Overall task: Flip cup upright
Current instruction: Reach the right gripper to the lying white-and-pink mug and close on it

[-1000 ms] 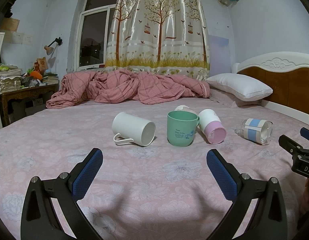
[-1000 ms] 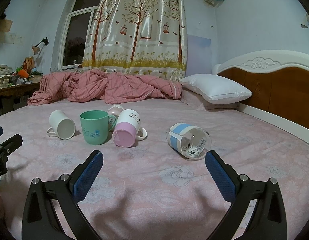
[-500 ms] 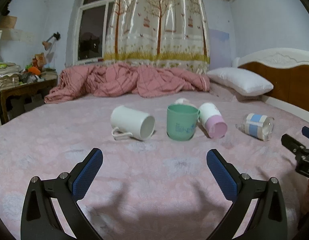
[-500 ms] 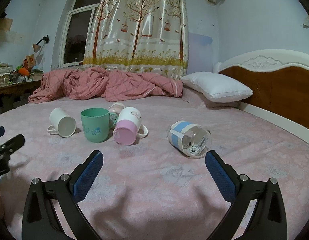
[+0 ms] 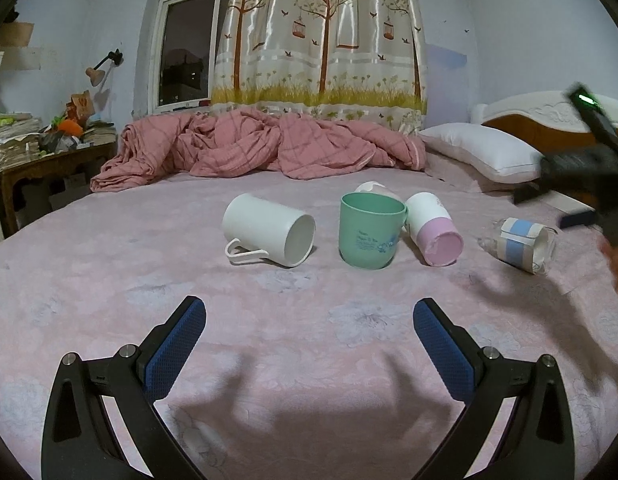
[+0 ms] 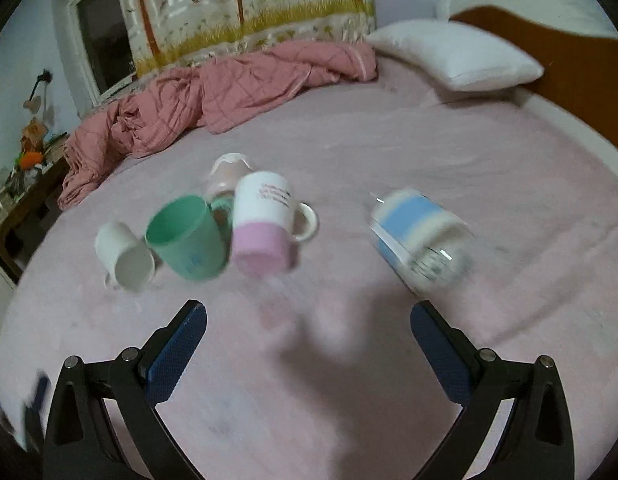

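On the pink floral bed sheet, an upright mint-green plastic mug serves as landmark. Left of it, a white ceramic mug lies on its side, long axis level, mouth facing the camera and slightly right, handle against the sheet. Right of it lies a white-and-pink mug; farther right, a clear glass with a blue band. Left claw and right claw gape wide, holding nothing.

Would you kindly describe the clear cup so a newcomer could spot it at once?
On the pink bed sheet, a row of cups lies before the rumpled red quilt. The clear cup is at the row's pillow-side end, apart, lying down; it alone is see-through, with a blue-and-white band.
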`<state>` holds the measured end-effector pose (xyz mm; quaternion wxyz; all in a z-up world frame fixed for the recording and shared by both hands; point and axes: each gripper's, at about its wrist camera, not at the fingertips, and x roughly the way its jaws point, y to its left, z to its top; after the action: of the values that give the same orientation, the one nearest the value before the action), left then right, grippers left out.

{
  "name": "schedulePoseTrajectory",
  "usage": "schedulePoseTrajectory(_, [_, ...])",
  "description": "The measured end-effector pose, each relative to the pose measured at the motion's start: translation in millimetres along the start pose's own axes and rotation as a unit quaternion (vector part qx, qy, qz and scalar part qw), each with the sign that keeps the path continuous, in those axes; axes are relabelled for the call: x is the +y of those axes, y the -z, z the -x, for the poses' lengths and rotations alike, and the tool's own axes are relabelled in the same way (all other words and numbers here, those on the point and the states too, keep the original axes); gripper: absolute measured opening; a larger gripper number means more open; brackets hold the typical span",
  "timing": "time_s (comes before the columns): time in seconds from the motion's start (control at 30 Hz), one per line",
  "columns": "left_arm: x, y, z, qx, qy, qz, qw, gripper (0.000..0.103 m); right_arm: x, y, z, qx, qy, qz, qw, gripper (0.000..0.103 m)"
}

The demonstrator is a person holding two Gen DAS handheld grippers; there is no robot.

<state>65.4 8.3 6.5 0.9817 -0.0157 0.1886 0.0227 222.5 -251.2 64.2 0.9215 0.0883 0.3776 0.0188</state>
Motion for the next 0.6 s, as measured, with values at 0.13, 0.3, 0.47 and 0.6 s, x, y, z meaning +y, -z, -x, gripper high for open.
schedulePoseTrajectory(0.13, [1,-2,-1,0.005,-0.005,0.003,1.0,0.103,17,-41,-41,0.046,-0.027,-0.021,0.998,0.098])
schedulePoseTrajectory(0.3, [2,-3,0,0.009,-0.004,0.007,0.9999,0.103,27,-61,-94,0.078,-0.026,-0.049,0.995,0.091])
schedulePoseTrajectory(0.47, [2,-3,0,0.01,-0.005,0.005,0.9999,0.103,40,-68,-135,0.102,-0.013,-0.028,0.994,0.09])
schedulePoseTrajectory(0.6, [2,-3,0,0.01,-0.005,0.005,0.9999,0.103,46,-66,-167,0.128,0.001,-0.026,0.991,0.087])
